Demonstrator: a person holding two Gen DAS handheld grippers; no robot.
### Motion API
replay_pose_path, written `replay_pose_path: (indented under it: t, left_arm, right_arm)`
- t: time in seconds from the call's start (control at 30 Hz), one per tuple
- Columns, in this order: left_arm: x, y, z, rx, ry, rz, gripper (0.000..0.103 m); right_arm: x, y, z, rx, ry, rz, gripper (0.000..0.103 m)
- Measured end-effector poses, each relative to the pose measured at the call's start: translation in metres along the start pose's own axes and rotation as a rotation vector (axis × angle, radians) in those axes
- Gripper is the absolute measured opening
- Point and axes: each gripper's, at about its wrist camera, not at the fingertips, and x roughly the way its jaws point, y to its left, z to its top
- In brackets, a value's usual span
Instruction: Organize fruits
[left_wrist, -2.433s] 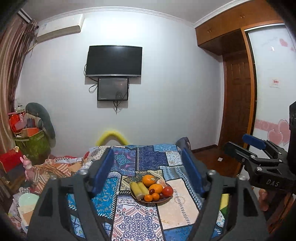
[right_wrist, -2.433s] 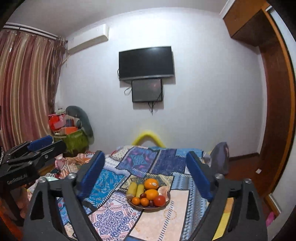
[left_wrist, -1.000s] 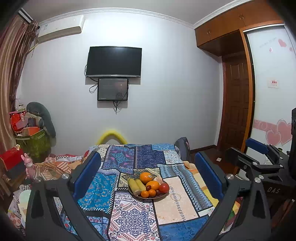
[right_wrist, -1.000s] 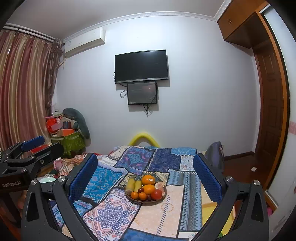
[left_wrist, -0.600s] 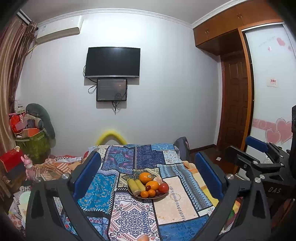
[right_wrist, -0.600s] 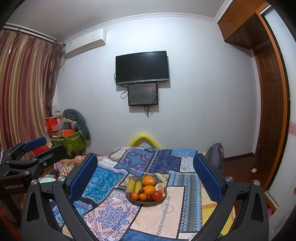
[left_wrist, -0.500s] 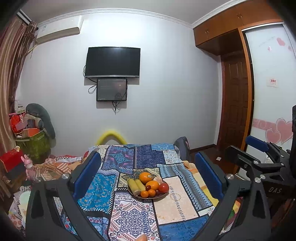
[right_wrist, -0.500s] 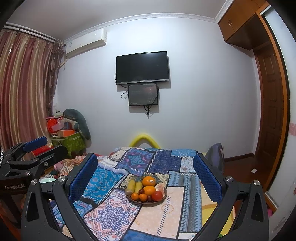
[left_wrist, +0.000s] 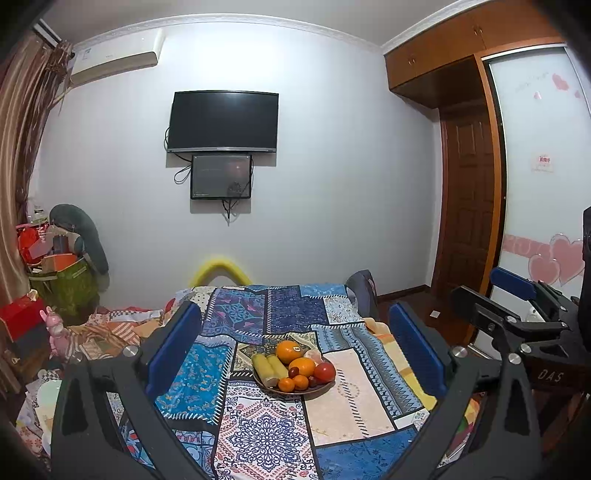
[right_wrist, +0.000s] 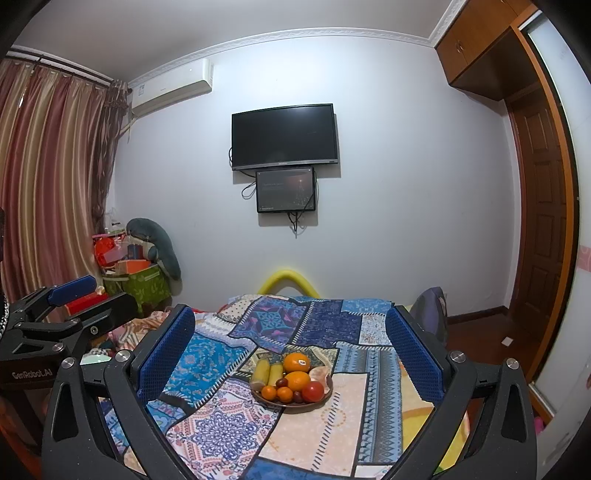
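Observation:
A brown plate (left_wrist: 320, 389) of fruit sits on a patchwork-covered bed (left_wrist: 351, 402). It holds two oranges (left_wrist: 289, 351), small tangerines, a red tomato (left_wrist: 324, 371), two yellow-green corn-like pieces (left_wrist: 266, 368) and dark small fruits. My left gripper (left_wrist: 293, 347) is open and empty, held well back from the plate. My right gripper (right_wrist: 290, 347) is also open and empty, framing the same plate (right_wrist: 325, 398) from a distance. Each gripper shows at the edge of the other's view.
The patchwork cover (right_wrist: 221, 424) spreads over the bed. A TV (left_wrist: 222, 122) hangs on the far wall. Clutter and a green box (left_wrist: 62, 284) stand at the left, a wooden door (left_wrist: 469, 206) and wardrobe at the right.
Both grippers opened wider between 2.4 s and 1 s ago and drew back slightly from the plate. Since then the views have hardly shifted.

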Motion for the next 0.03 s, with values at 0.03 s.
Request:
replay_pose_path:
  t: [0.03]
  left_arm:
    - [0.001,0.0,-0.0003,0.001,0.003,-0.001,0.103]
  right_arm:
    - [0.0005,-0.0005,-0.0002,0.0,0.002,0.0,0.103]
